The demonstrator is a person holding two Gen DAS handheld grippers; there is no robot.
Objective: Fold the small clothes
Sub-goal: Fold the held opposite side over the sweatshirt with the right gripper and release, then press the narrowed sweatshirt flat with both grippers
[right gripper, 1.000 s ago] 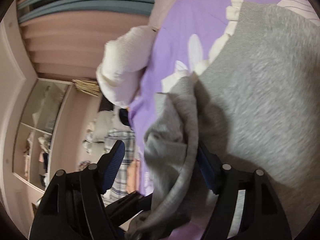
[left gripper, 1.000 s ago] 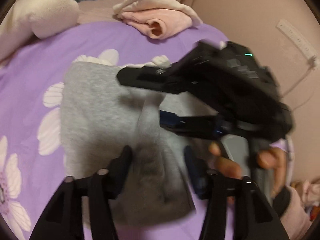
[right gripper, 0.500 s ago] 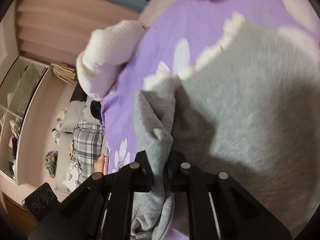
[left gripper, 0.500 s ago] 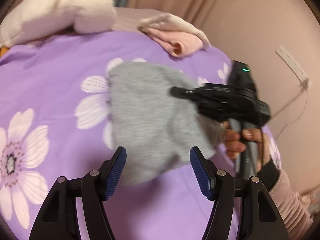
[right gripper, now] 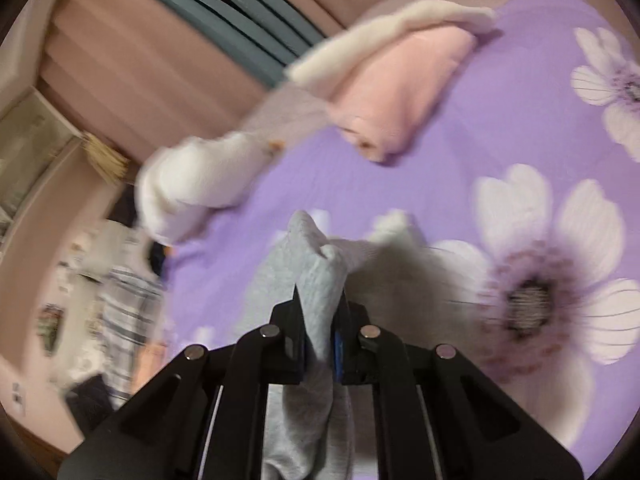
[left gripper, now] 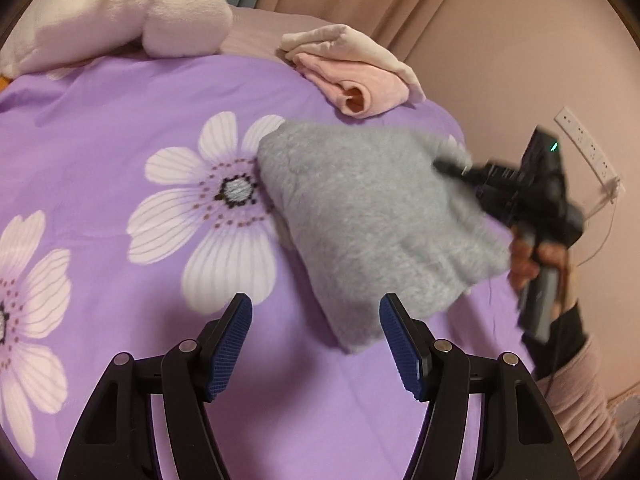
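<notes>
A small grey knit garment [left gripper: 368, 216] lies on the purple flowered bedspread [left gripper: 100, 120], one edge pulled up toward the right. My right gripper [left gripper: 440, 166], held by a person's hand [left gripper: 536, 256], is shut on that raised edge. In the right wrist view the grey garment [right gripper: 316, 264] bunches between the closed pads of the right gripper [right gripper: 320, 312] and hangs below them. My left gripper [left gripper: 316, 312] is open just in front of the garment's near corner, with nothing between its blue pads.
A folded pink and cream stack of clothes [left gripper: 352, 76] sits at the far edge of the bed, also in the right wrist view as the pink stack [right gripper: 392, 92]. A white plush pillow [left gripper: 120, 12] lies far left. A wall socket strip [left gripper: 588, 148] is at the right.
The right gripper closed on a fold of the grey garment and lifted it away to the right. The left gripper drew back off the garment and now stands clear of it.
</notes>
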